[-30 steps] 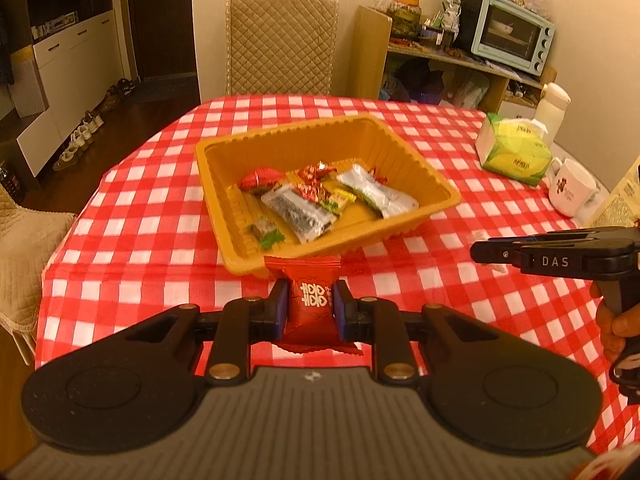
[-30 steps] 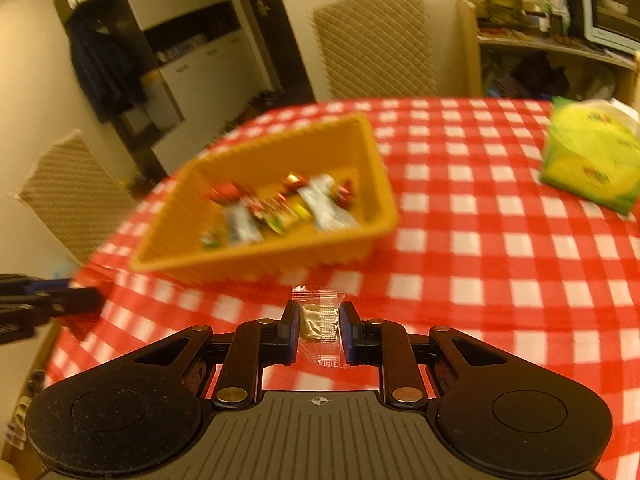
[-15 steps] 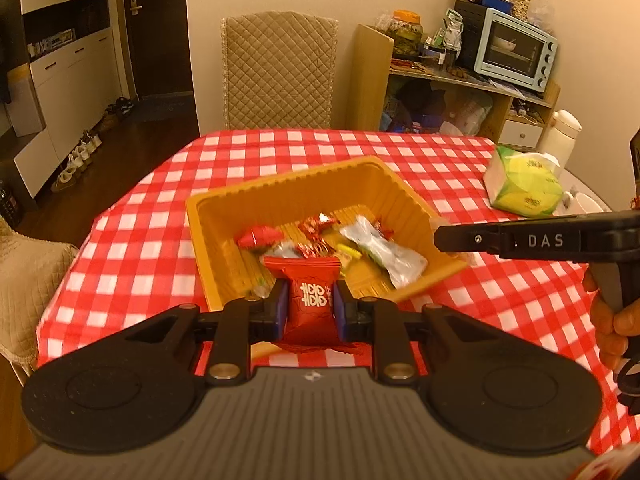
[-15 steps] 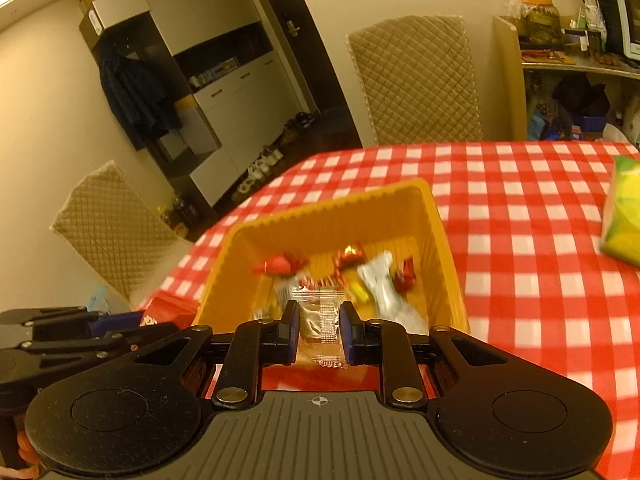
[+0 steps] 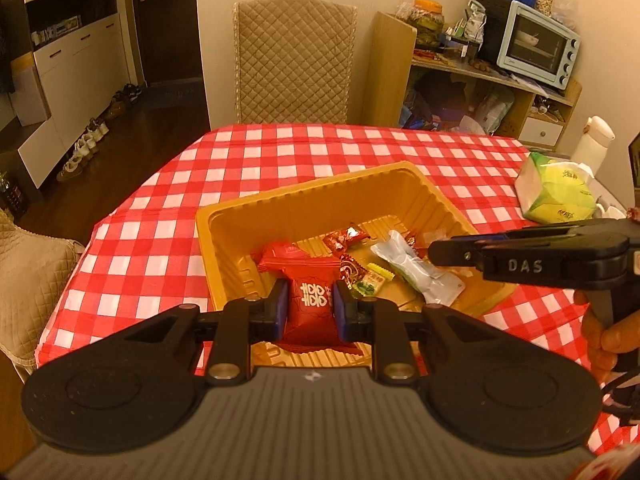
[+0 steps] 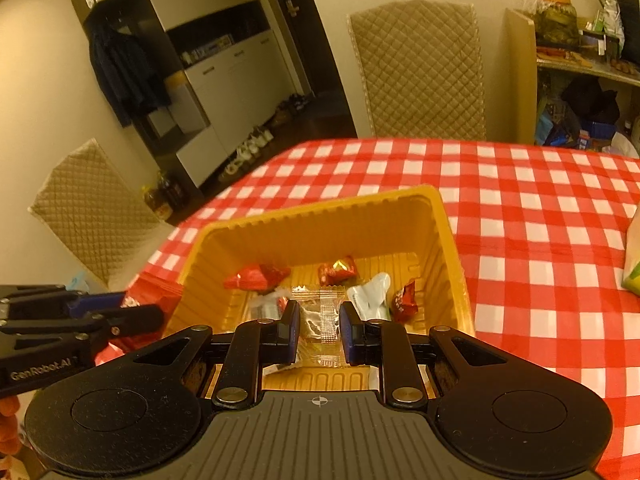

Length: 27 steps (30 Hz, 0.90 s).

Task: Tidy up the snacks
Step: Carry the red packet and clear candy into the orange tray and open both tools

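An orange plastic tray [image 5: 304, 204] [image 6: 320, 216] sits on the red checked tablecloth and holds several wrapped snacks. My left gripper [image 5: 310, 304] is shut on a red snack packet [image 5: 310, 300] held over the tray's near edge. My right gripper [image 6: 319, 326] is shut on a small clear sachet [image 6: 322, 320], also above the tray's near side. In the left wrist view the right gripper [image 5: 436, 254] reaches in from the right over the tray. In the right wrist view the left gripper [image 6: 156, 314] with its red packet [image 6: 154, 294] sits at the tray's left corner.
A green tissue pack [image 5: 556, 192] lies on the table to the right, with a white bottle [image 5: 594, 142] behind it. A quilted chair [image 5: 294, 60] stands at the far side, another [image 6: 90, 212] at the left. Shelves with a toaster oven [image 5: 538, 44] line the wall.
Both grippers have moved forward with their snacks from in front of the tray to above its near side. The tray looks larger and closer in both views.
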Each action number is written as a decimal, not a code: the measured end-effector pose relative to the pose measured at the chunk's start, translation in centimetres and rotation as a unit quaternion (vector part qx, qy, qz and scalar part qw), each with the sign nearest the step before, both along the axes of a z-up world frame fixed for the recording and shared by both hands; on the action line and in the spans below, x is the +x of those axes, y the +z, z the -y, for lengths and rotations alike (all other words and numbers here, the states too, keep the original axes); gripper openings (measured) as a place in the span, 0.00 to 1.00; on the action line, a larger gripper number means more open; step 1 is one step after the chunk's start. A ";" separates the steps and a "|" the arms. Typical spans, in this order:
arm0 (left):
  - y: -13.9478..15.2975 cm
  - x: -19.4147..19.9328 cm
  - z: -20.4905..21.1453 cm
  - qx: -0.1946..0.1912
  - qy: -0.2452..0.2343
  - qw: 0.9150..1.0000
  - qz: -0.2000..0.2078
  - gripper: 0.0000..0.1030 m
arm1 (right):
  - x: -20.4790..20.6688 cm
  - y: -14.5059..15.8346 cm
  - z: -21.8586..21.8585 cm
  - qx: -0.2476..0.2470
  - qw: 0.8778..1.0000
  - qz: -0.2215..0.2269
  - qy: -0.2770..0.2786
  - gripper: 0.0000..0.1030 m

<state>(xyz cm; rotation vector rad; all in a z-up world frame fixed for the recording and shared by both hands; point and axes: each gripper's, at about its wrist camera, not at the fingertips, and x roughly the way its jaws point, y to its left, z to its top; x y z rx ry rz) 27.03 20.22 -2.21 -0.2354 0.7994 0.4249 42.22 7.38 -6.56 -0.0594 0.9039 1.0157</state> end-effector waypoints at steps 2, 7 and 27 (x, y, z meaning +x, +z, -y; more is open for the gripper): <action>-0.4 0.1 -0.2 -0.006 0.001 1.000 -0.002 0.20 | -0.1 -0.8 -0.5 -0.009 1.000 -0.004 0.000 0.21; -1.1 0.3 -0.5 -0.012 0.002 1.000 -0.009 0.20 | -0.2 -2.7 -1.4 -0.031 0.999 -0.013 0.006 0.21; -1.2 0.6 -1.0 -0.012 0.005 1.000 -0.013 0.20 | -0.2 -3.1 -1.6 -0.029 0.999 -0.037 0.002 0.22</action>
